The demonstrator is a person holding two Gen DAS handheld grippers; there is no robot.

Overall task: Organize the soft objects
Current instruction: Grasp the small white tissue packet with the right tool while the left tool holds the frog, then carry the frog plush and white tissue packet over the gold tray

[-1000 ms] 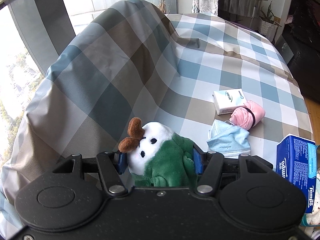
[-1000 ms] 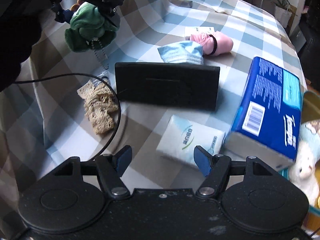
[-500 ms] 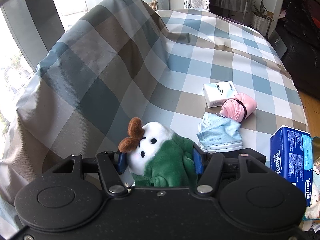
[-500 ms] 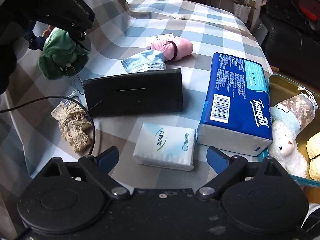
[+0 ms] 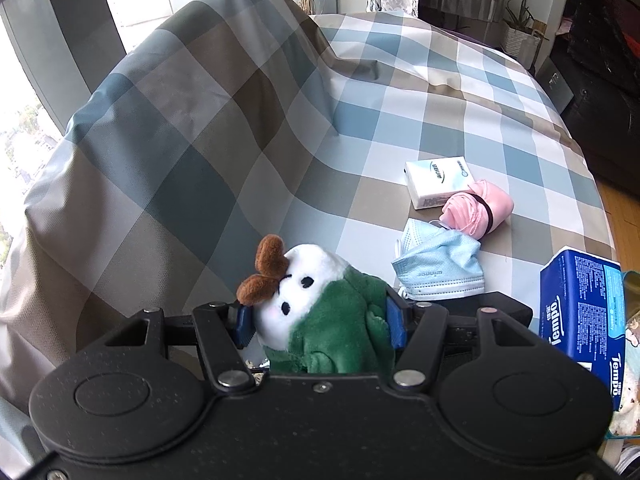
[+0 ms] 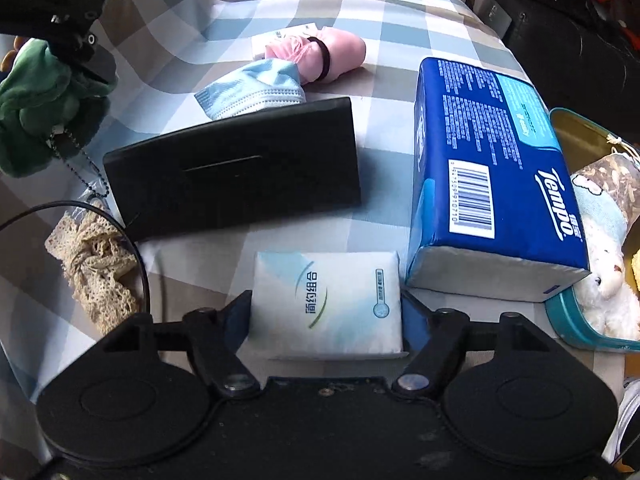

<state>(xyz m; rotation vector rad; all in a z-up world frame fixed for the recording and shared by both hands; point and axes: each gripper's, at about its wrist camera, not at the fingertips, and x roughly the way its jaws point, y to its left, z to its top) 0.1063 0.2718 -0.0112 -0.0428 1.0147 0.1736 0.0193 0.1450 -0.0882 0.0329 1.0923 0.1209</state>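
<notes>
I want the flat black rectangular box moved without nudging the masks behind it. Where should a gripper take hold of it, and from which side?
Grip the flat black rectangular box across its narrow width, one finger on the near long edge and one on the far, coming from above toward its right end. The crumpled light blue face mask touches the far edge near the left, so the right end likely leaves more room.

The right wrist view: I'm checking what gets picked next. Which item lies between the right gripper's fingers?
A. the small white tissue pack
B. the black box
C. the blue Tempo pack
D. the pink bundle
A: the small white tissue pack lies on the cloth between the closing fingers of the right gripper.
</notes>
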